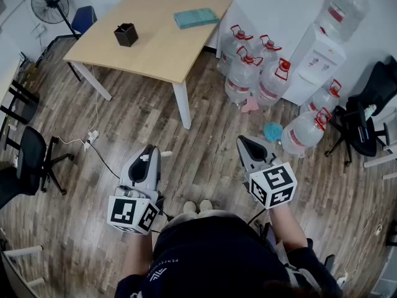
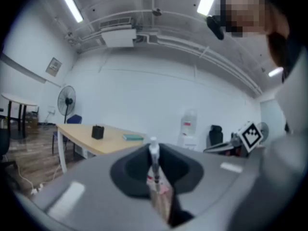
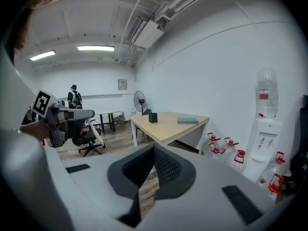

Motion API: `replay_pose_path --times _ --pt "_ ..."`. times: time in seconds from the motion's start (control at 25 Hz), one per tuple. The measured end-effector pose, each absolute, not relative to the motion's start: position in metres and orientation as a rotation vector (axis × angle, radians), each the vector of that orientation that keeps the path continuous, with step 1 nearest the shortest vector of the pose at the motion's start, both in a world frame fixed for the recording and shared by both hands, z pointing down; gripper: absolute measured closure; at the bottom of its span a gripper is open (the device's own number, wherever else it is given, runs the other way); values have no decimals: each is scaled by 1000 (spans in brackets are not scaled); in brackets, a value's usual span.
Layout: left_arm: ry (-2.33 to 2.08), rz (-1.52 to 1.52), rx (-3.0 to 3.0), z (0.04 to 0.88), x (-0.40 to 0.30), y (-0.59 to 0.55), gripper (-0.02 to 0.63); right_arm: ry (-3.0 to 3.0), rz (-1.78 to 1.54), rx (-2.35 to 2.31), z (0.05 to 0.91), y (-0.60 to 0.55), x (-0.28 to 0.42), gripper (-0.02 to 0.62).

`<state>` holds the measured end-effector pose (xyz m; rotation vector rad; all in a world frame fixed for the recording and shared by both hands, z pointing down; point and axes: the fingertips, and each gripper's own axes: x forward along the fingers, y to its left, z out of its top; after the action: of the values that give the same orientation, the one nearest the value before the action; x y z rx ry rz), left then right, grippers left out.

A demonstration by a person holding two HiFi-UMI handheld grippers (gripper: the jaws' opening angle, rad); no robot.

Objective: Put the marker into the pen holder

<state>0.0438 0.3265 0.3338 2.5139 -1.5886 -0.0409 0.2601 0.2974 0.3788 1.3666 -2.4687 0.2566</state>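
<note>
Between the jaws of the left gripper (image 1: pixel 151 151) sits one thin marker with a white tip (image 2: pixel 154 159). It points up, and the gripper is clamped on it. The marker's lower part is blurry and hard to make out. One black square pen holder (image 1: pixel 126 35) stands well apart from it on the light wooden surface (image 1: pixel 155 48), near one teal book (image 1: pixel 196 17). The right gripper (image 3: pixel 154 149) has its jaws together with nothing in them. Six big water bottles with red caps (image 1: pixel 243 73) stand on the floor.
</note>
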Motion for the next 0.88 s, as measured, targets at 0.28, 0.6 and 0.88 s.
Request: replay_pose_path --times 0.28,0.6,0.88 --pt "-1638 -42 2494 337 32 328 566 -2530 284 1344 375 295 251 595" --pt "-1717 -12 2440 342 25 328 566 -2569 246 1217 383 286 240 595" --pt "-1768 -1 2412 340 6 314 566 -2567 274 1138 396 268 221 595"
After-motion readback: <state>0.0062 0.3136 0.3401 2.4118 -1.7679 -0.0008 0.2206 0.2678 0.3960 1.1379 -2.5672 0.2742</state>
